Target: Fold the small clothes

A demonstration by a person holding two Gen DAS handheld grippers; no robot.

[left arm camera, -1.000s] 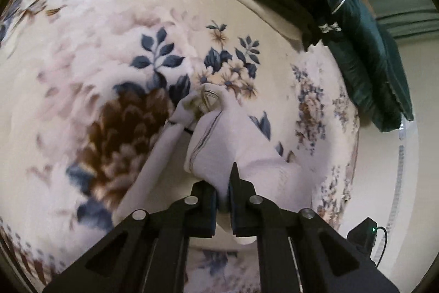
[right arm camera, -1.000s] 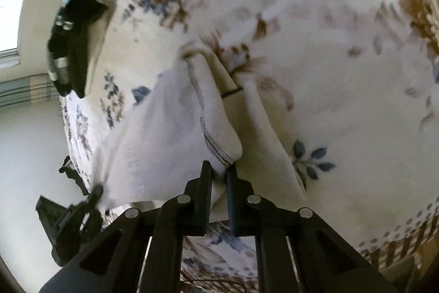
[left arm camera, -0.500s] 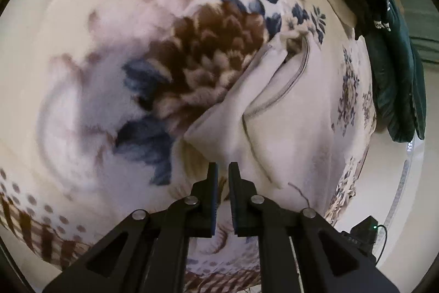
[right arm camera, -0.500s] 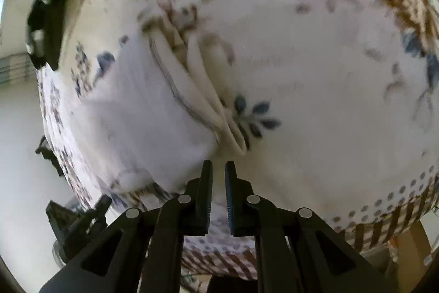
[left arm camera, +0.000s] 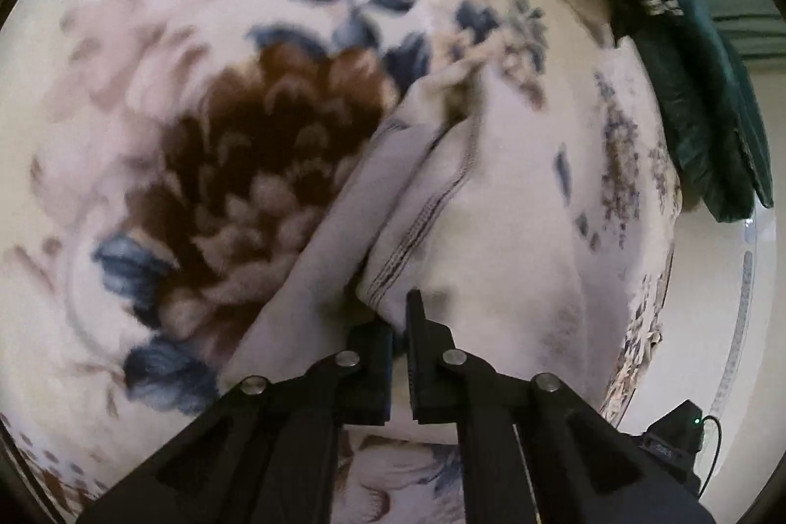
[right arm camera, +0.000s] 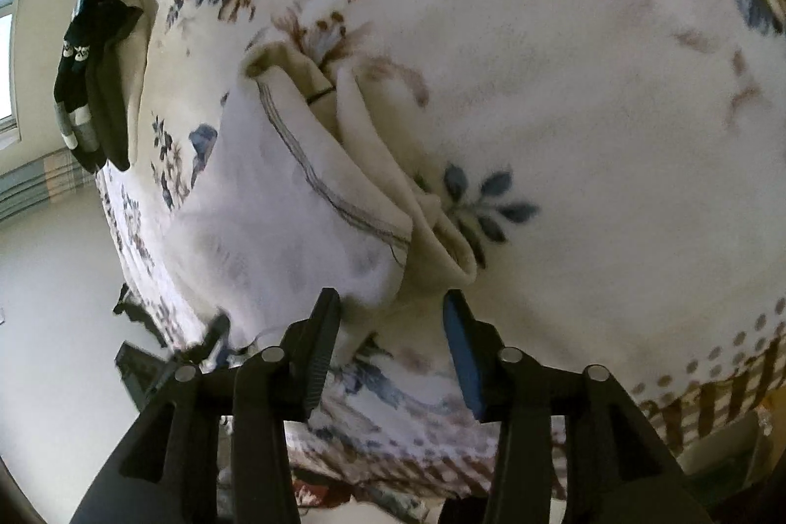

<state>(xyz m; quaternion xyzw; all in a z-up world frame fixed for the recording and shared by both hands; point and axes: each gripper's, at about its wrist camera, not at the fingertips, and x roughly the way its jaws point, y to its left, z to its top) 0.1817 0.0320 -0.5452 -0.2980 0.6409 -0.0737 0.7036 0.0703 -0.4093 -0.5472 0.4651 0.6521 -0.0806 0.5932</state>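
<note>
A small white garment (left arm camera: 491,200) with a grey stitched hem lies partly folded on the floral blanket (left arm camera: 147,57). My left gripper (left arm camera: 399,327) is shut on the garment's near hem edge. In the right wrist view the same garment (right arm camera: 275,219) lies in loose folds, a cream part (right arm camera: 373,151) beside it. My right gripper (right arm camera: 390,313) is open, its jaws on either side of the garment's near corner without holding it.
A stack of dark folded clothes (left arm camera: 697,82) lies at the blanket's far right edge; dark socks (right arm camera: 93,82) show in the right wrist view at the far left. The blanket's dotted, striped border (right arm camera: 712,376) marks the near edge. A black device (left arm camera: 673,435) sits beyond the bed.
My left gripper has closed on the garment's hem again after hovering shut beside it. My right gripper has opened and let the garment go; the garment now lies flatter on the blanket.
</note>
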